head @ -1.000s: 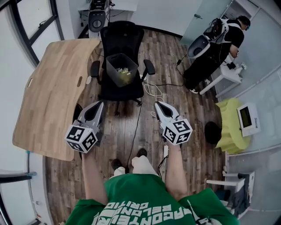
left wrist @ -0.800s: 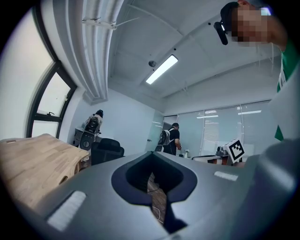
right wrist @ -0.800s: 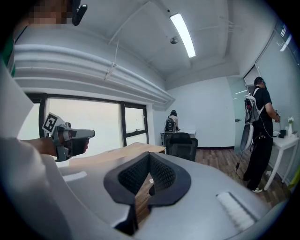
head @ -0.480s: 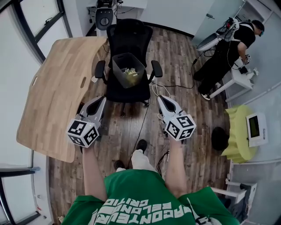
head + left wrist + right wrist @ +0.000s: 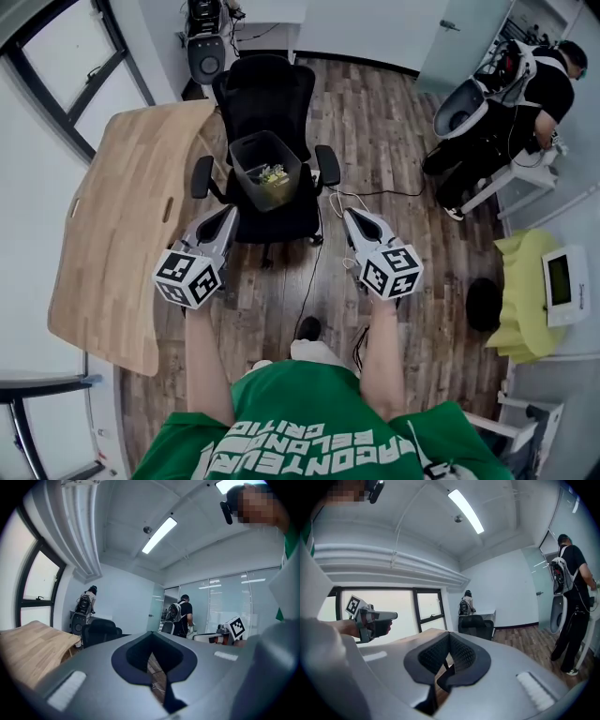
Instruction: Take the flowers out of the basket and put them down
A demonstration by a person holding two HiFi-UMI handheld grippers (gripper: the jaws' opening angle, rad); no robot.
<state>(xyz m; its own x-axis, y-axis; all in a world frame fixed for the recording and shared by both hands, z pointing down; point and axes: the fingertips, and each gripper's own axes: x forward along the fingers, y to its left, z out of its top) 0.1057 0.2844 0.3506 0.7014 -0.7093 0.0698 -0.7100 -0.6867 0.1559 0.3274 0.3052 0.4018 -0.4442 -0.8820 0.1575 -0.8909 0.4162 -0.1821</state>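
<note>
Pale flowers [image 5: 273, 174] fill dark basket [image 5: 238, 161] on chair [image 5: 272, 89].

Pale matt wood tabletop [image 5: 122, 216]; dark wood-plank floor [image 5: 375, 122]; translucent grey plastic basket [image 5: 242, 171].

A black office chair [image 5: 269, 94] stands on the wood floor [image 5: 394, 131], just beside a pale wooden table [image 5: 122, 216]. Well apart at the right, a person in black [image 5: 530, 103] stands near a yellow-draped stand [image 5: 523, 298]. A thin cable [image 5: 302, 281] trails across the floor.
</note>
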